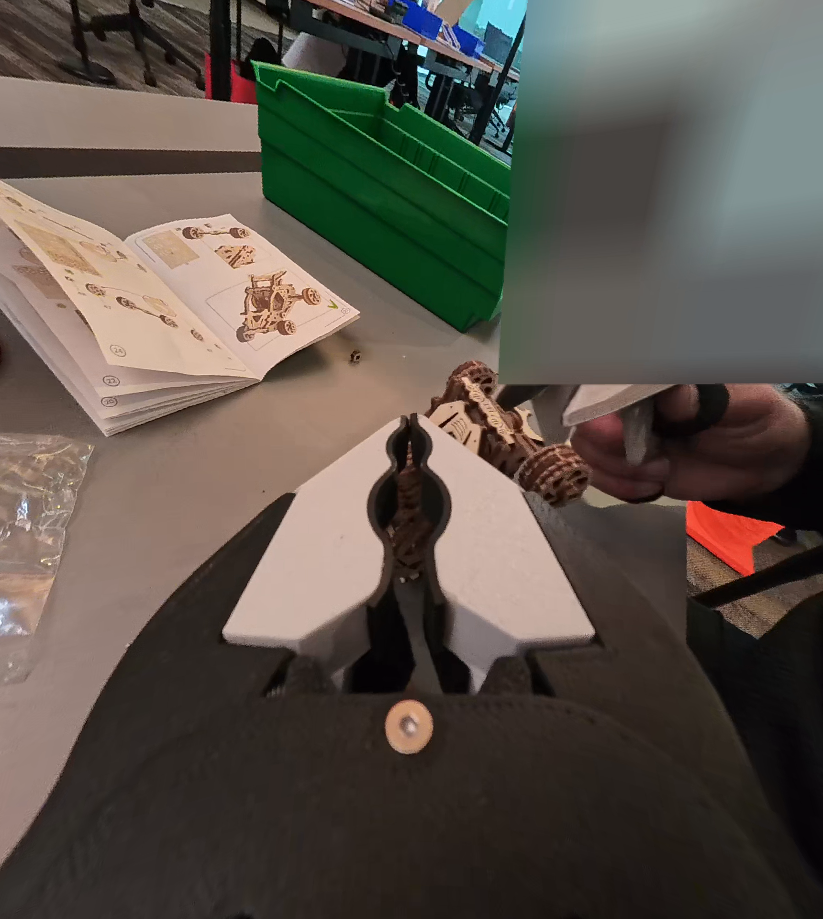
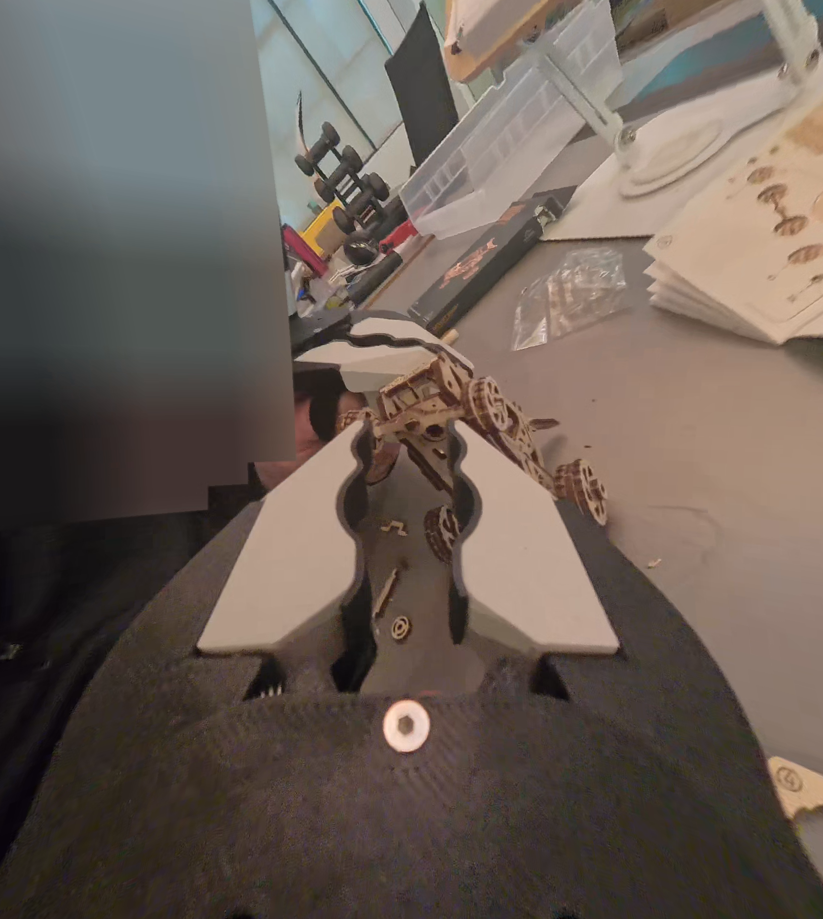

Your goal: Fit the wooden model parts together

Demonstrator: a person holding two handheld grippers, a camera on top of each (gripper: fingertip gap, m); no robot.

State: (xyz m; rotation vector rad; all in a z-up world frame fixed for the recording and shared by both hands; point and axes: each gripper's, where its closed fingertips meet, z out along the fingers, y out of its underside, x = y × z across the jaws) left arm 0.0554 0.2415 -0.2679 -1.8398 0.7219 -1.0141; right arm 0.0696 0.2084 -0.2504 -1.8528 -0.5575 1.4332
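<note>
A wooden model car [image 2: 419, 398] with latticed wheels is held up off the grey table [image 2: 698, 447] between both grippers. My left gripper [image 1: 408, 422] is shut on a brown latticed part of the car [image 1: 407, 512]; the rest of the car [image 1: 494, 432] sticks out to its right. The left gripper also shows in the right wrist view [image 2: 389, 348], clamped on the car's far side. My right gripper [image 2: 407, 435] has its jaws partly apart, closed around the car's lower frame. Small loose wooden pieces [image 2: 394, 528] lie on the table under it.
A green bin [image 1: 379, 199] stands at the back. An open instruction booklet [image 1: 161, 308] and a clear plastic bag [image 1: 7, 522] lie to the left. A black box [image 2: 489, 258], a clear organiser [image 2: 489, 164] and a wooden parts sheet [image 2: 817, 795] lie around. A hand [image 1: 673, 447] holds the right gripper. Spacing between my two grippers at the tips: around 4 cm.
</note>
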